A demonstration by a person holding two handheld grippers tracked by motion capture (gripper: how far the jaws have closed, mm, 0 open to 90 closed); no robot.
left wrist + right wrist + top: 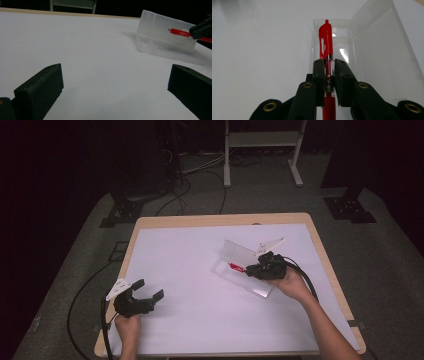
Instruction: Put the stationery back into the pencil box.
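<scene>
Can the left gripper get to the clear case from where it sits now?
Probably yes: the left gripper stands open, with bare table between it and the clear case.

A clear case [245, 270] lies open on the table [190, 280].

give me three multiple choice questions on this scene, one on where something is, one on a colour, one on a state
1. Where is the clear case?
A. on the table's right half
B. on the floor
C. at the left edge

2. What colour is the pen?
A. blue
B. red
C. green

3. How is the case's lid?
A. shut
C. open
B. taken off

Answers: 1 A, the high view shows it by the right gripper. 2 B, its barrel is red in the right gripper view. 3 C, the lid stands swung back, the case open beneath the pen.
</scene>
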